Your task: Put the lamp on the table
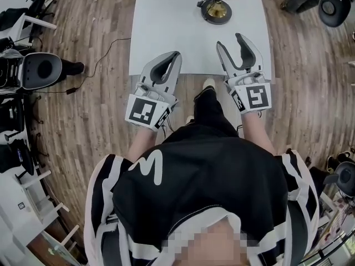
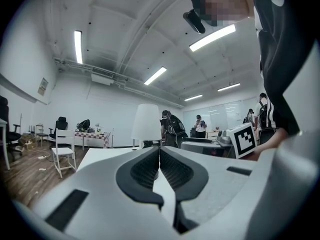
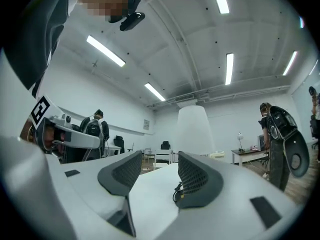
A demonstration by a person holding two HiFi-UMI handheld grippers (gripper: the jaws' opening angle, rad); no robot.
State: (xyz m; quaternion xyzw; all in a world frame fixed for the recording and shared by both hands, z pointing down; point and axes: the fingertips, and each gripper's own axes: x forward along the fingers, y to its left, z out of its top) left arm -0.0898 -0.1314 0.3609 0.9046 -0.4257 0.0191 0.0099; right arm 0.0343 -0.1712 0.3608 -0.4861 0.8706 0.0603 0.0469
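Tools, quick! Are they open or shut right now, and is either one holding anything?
Left tool: shut, holding nothing.
Right tool: open, holding nothing.

A white rectangular table is pictured from above, set on a brown wood-plank floor. A lamp with a white shade and a round dark-and-brass base is stood upright on the tabletop, towards its far end and right of centre. A thin black cable is trailed across the floor at the table's left.
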